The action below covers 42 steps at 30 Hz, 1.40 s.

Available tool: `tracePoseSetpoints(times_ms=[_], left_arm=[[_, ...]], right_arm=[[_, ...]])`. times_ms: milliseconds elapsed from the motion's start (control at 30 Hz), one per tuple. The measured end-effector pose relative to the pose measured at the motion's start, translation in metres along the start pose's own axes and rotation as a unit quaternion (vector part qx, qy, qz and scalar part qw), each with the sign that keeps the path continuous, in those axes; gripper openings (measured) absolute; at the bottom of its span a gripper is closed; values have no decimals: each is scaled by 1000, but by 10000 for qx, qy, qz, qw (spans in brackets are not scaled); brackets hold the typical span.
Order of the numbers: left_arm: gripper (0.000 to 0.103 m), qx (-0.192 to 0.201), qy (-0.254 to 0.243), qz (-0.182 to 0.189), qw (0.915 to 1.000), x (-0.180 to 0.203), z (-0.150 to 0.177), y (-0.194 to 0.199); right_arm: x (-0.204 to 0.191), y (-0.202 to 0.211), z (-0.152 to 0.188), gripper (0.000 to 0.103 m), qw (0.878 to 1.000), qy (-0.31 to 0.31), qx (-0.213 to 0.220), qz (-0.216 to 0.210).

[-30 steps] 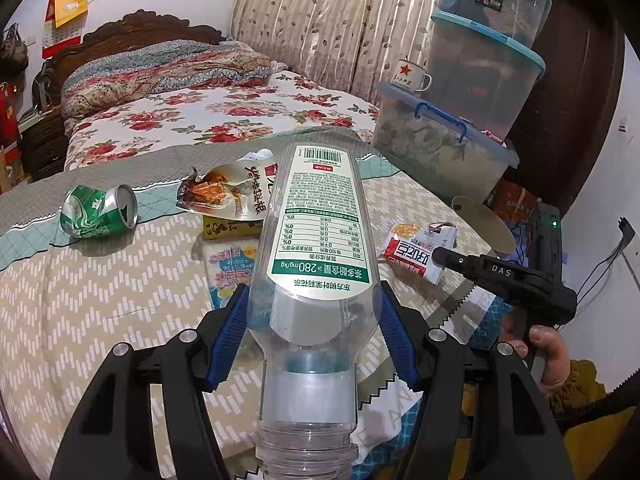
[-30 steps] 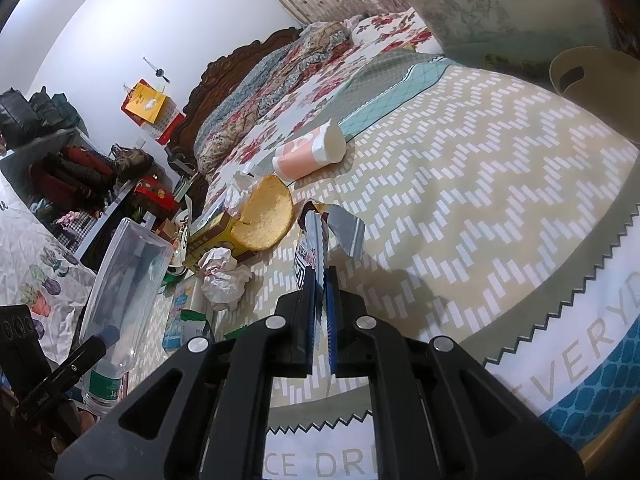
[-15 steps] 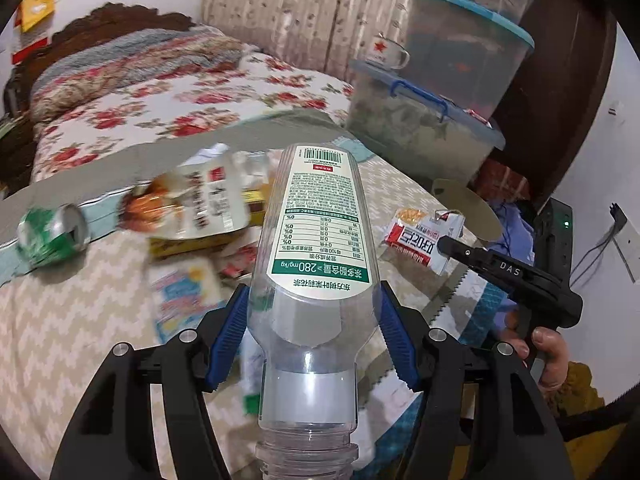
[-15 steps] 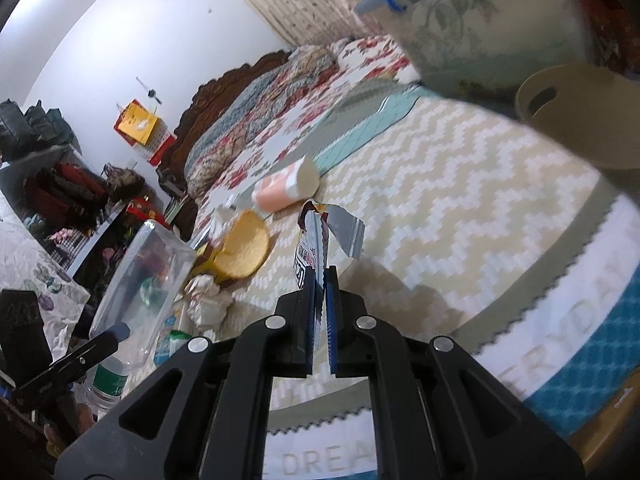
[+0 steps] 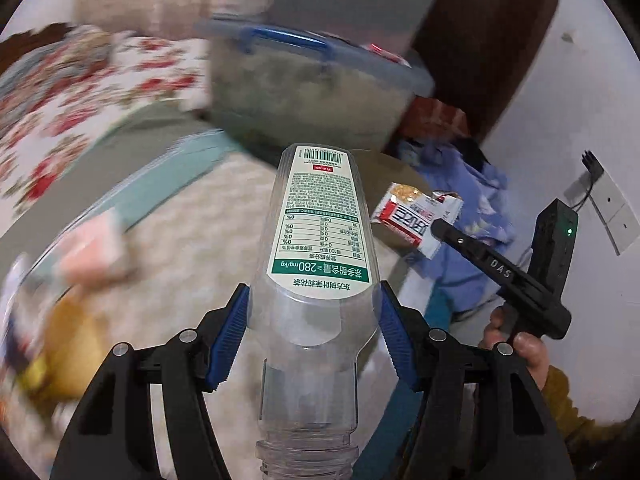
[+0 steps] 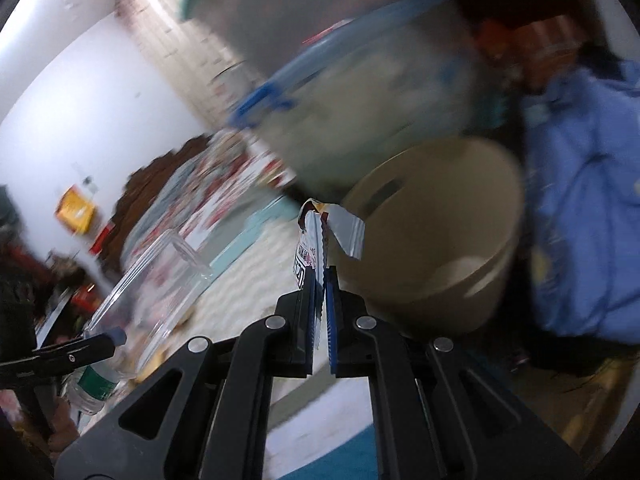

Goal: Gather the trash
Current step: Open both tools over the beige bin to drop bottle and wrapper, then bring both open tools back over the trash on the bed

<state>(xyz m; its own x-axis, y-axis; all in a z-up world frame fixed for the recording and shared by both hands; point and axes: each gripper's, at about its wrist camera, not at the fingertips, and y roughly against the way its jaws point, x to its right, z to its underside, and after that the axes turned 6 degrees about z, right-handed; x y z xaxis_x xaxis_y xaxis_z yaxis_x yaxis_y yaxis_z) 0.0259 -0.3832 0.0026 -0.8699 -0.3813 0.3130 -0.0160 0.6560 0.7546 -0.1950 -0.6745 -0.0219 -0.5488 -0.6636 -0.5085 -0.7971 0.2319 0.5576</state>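
My left gripper [image 5: 314,296] is shut on an empty clear plastic bottle [image 5: 316,248] with a white and green label, held base forward above the bed. My right gripper [image 6: 320,276] is shut on a red and white snack wrapper [image 6: 316,236], held up just before the rim of a beige round bin [image 6: 440,216]. The wrapper [image 5: 416,216] and the right gripper [image 5: 440,226] also show at the right of the left wrist view. The bottle [image 6: 160,264] and the left gripper [image 6: 114,336] show at the left of the right wrist view.
A bed with a beige zigzag cover [image 5: 180,220] carries more litter, blurred, at the left. A stack of clear storage boxes [image 5: 312,80] stands behind the bin. A blue garment [image 6: 580,200] lies to the right of the bin.
Both grippers have swung right, away from the litter on the bed and toward the bin and storage boxes. Each keeps its hold. The bin now looms large before the right gripper.
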Motion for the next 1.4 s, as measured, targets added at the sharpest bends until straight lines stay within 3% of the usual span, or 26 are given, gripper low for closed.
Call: tracePoseSetpoints(times_ms=[100, 267, 333, 433, 467, 500, 533, 567, 600, 767, 900, 1167, 1400], left_arm=[[60, -247, -226, 183, 9993, 18, -32, -46], [61, -577, -249, 312, 9975, 31, -68, -119], [79, -614, -155, 237, 9977, 28, -75, -133], [81, -482, 87, 218, 9986, 24, -81, -138], [81, -461, 113, 241, 9986, 25, -82, -136], [82, -412, 129, 265, 9987, 25, -81, -130], [82, -351, 120, 263, 9990, 25, -80, -122], [83, -261, 78, 226, 9994, 26, -78, -110], [83, -185, 42, 207, 9996, 28, -75, -99], [83, 252, -65, 385, 9989, 36, -33, -20], [84, 702, -349, -35, 9969, 36, 21, 49], [86, 1311, 174, -977, 9864, -7, 137, 149], [86, 1540, 986, -1242, 9753, -51, 208, 193]], right_arm=[[26, -15, -21, 7, 9990, -21, 11, 436], [45, -45, -35, 10, 9976, -136, -231, 644], [51, -53, -37, 10, 9970, -211, -341, 665], [56, -61, -36, 10, 9967, -270, -389, 658], [56, -64, -36, 15, 9967, -258, -382, 671], [54, -63, -35, 20, 9967, -234, -362, 684], [52, -61, -34, 40, 9969, -198, -317, 690], [50, -60, -34, 75, 9969, -178, -263, 714], [47, -57, -35, 82, 9969, -143, -160, 750], [22, -37, -37, 80, 9954, 169, 333, 877], [-6, -22, -25, 80, 9963, 322, 502, 614], [-86, -20, 45, 77, 9990, 400, -85, -183], [-155, -27, 115, 76, 9893, 1011, -887, -559]])
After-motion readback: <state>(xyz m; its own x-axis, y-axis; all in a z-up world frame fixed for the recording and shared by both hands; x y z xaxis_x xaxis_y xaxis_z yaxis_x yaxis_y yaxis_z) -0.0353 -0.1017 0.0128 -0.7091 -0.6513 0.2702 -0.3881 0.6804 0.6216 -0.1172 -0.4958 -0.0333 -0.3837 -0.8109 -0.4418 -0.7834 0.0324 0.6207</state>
